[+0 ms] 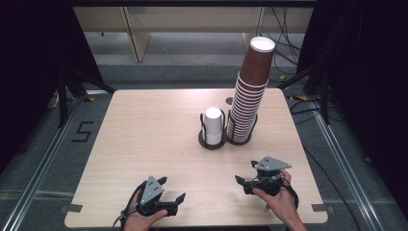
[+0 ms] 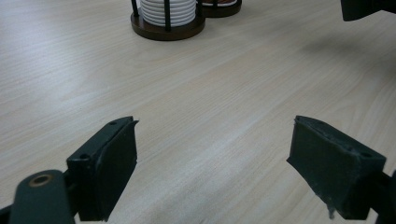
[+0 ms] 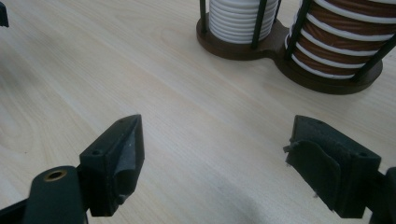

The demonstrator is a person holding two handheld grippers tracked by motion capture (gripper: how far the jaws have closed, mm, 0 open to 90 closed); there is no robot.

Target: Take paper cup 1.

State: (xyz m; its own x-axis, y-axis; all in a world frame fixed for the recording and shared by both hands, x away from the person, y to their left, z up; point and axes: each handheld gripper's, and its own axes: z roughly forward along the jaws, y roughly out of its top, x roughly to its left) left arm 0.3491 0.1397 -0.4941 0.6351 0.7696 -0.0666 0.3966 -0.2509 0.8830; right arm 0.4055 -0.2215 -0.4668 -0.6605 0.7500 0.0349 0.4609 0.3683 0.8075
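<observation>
A tall, leaning stack of brown paper cups (image 1: pixel 250 91) stands upside down in a dark holder at the table's middle back, also near the top right of the right gripper view (image 3: pixel 345 32). Beside it on the left, a short stack of white cups (image 1: pixel 213 125) sits in the twin holder (image 3: pixel 238 46), seen too in the left gripper view (image 2: pixel 168 11). My left gripper (image 1: pixel 172 188) hovers open over the front left of the table, nothing between its jaws. My right gripper (image 1: pixel 245 172) is open at the front right, aimed toward the cup holders, jaws empty.
The light wooden table (image 1: pixel 144 139) ends close behind both hands. Dark floor with metal rails (image 1: pixel 43 159) and cables (image 1: pixel 298 101) surrounds it. A small round mark (image 1: pixel 229 101) lies on the tabletop behind the cups.
</observation>
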